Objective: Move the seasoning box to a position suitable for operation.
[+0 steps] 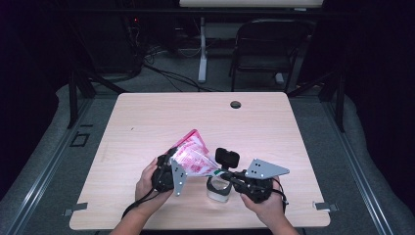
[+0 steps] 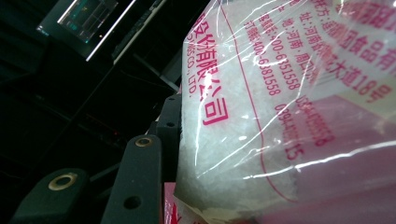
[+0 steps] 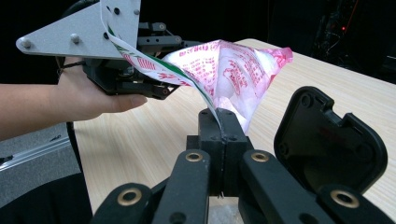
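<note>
From the high view we see both hands low over the near edge of the wooden table (image 1: 147, 117), holding a pink-and-white printed plastic bag (image 1: 192, 154) up between them, with a small clear container (image 1: 219, 188) standing on the table just under the bag's lower corner, its black flip lid (image 1: 227, 158) raised open.

The right gripper view gives what the high view cannot: the right gripper (image 3: 219, 122) has its jaws pressed fully together on a thin corner of the bag (image 3: 233, 74), and the open lid (image 3: 329, 135) stands just beside those jaws. It also shows the left gripper (image 3: 149, 88) farther off, clamped on the bag's other side below its grey plate.

The left gripper view brings the bag (image 2: 280, 112) so close that we can read red printed characters on clear film, and behind the film a mass of white granules. The container's contents we cannot tell.
</note>
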Demonstrator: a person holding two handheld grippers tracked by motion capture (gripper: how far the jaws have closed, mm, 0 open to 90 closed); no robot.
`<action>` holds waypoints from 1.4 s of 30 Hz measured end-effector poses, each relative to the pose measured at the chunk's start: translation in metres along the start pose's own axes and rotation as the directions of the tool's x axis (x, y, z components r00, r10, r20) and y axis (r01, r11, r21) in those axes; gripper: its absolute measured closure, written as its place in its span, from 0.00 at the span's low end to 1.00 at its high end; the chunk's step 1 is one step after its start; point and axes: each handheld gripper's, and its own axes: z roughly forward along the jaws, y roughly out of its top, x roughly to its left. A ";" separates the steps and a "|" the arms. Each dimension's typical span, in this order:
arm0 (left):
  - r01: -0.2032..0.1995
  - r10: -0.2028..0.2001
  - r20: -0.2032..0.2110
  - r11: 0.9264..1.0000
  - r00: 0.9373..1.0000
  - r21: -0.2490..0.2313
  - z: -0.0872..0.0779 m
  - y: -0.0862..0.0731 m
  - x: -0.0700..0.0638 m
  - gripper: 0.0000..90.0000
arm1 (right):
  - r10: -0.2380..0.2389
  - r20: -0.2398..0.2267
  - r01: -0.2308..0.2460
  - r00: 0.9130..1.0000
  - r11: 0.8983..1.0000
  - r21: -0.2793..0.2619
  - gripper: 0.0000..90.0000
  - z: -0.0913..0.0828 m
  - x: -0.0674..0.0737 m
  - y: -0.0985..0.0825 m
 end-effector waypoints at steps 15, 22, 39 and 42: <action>-0.030 0.030 -0.022 1.000 0.999 0.002 -0.001 -0.001 -0.003 0.71 | 0.005 0.001 -0.005 1.000 1.000 0.019 1.00 0.001 0.000 -0.006; -0.040 0.040 -0.028 0.999 0.999 0.004 0.001 -0.002 -0.004 0.71 | 0.010 0.001 -0.010 1.000 1.000 0.027 1.00 0.003 -0.001 -0.009; -0.074 0.074 -0.045 0.997 0.996 0.010 0.003 -0.004 -0.010 0.71 | 0.023 0.005 -0.024 1.000 0.998 0.056 1.00 0.006 -0.003 -0.017; -0.082 0.083 -0.043 0.997 0.996 0.008 0.004 -0.003 -0.011 0.71 | 0.024 0.011 -0.024 1.000 0.998 0.060 1.00 0.006 -0.003 -0.019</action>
